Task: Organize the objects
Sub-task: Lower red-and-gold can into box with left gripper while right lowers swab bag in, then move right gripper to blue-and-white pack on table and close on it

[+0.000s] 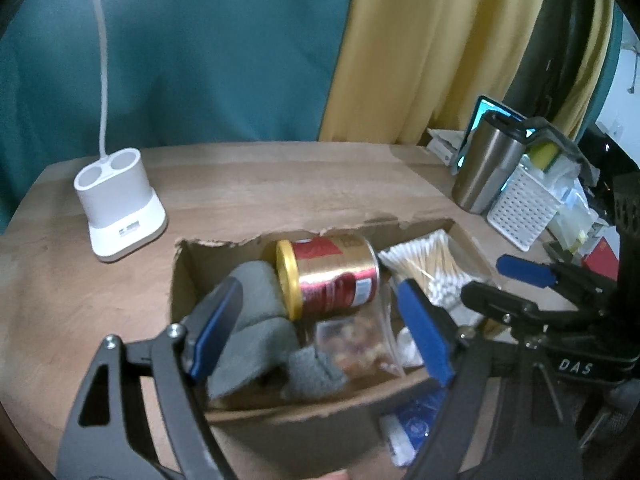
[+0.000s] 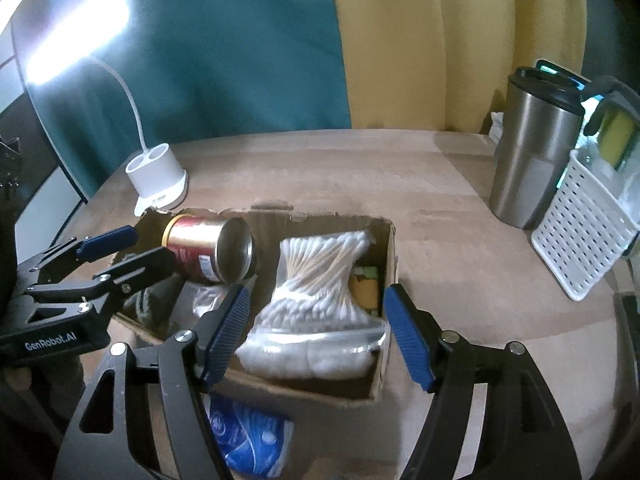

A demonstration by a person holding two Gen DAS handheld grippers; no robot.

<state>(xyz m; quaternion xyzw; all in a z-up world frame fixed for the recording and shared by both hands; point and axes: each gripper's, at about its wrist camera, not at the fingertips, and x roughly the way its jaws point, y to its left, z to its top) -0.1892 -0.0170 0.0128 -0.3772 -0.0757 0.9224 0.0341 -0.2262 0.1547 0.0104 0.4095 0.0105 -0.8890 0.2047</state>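
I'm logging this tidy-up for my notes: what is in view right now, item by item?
Cardboard box: one, brown, mid-table.
Tin can: one, red and gold, on its side in the box.
Cotton swabs: one clear bag, white, in the box's right end.
Grey cloth: one, in the box's left end.
Snack bag: one, clear, in the box.
Lamp base: one, white, table's left.
Tumbler: one, steel, table's right.
Perforated basket: one, white, beside the tumbler.
Blue packet: one, before the box.
Left gripper: jaws open.
Right gripper: jaws open.
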